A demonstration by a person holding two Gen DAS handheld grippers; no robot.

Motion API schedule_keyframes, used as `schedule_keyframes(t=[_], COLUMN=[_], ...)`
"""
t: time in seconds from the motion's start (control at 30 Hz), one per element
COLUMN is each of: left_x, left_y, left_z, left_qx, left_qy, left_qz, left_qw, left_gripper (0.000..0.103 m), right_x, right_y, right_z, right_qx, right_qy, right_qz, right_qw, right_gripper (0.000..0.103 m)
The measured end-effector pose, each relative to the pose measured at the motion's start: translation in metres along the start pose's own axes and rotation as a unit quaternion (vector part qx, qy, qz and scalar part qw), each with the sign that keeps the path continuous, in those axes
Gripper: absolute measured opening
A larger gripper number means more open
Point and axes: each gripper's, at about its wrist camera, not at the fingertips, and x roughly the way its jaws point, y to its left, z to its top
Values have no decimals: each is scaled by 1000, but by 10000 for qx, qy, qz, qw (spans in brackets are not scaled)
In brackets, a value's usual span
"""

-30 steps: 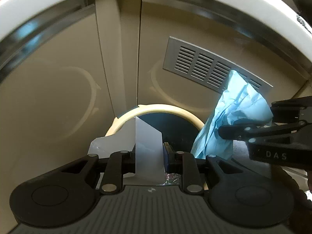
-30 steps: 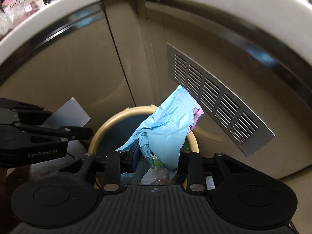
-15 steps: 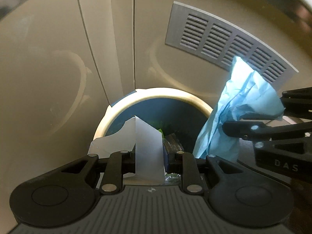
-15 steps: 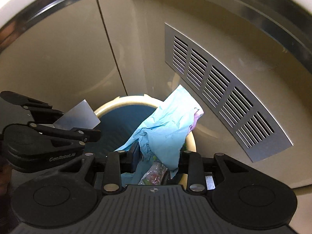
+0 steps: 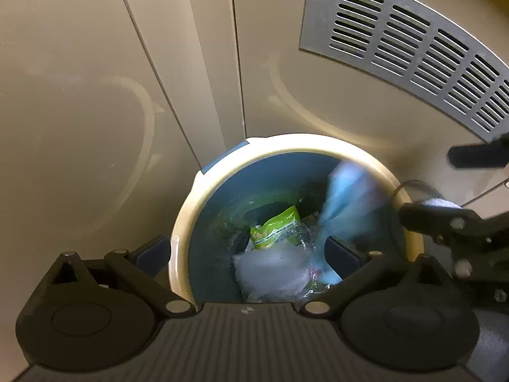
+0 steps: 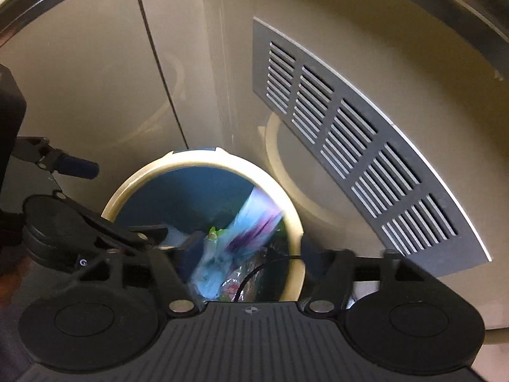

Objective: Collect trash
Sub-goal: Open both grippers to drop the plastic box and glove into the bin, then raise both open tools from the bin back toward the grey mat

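Both grippers hang over the bin (image 5: pixel 178 248). The left gripper (image 5: pixel 248 250) has just opened wide and holds nothing; the right gripper (image 6: pixel 251 251) has just opened, and the blue paper (image 6: pixel 245 226) falls blurred inside the rim. Risk: the paper catches the rim or the right fingers (image 6: pixel 321 248) and spills onto the floor.

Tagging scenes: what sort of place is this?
Probably a kitchen or utility corner: a trash bin stands on the floor against beige cabinet doors with a metal vent grille.
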Motion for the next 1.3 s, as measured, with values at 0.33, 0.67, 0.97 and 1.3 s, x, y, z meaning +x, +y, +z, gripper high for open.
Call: schedule_keyframes(t=[0.33, 0.67, 0.97, 1.3], left_x=[-97, -199, -261, -353], left_y=[-5, -15, -19, -32], left_z=[-24, -65, -70, -75], left_qx=[323, -98, -495, -382], left_qy=[-668, -1228, -1408, -2199], left_qz=[262, 661, 601, 713], left_qw=[9969, 9902, 9870, 9721], left_gripper=[103, 103, 103, 103], right_x=[-64, -140, -205, -242], right_y=[6, 3, -1, -6], right_z=[-13, -48, -68, -69], right_qx=[-276, -16, -199, -56], right_qy=[-583, -1236, -1930, -2497], right_qz=[78, 293, 284, 462], right_qw=[9979, 9919, 9806, 9672], right_gripper=[91, 92, 95, 96])
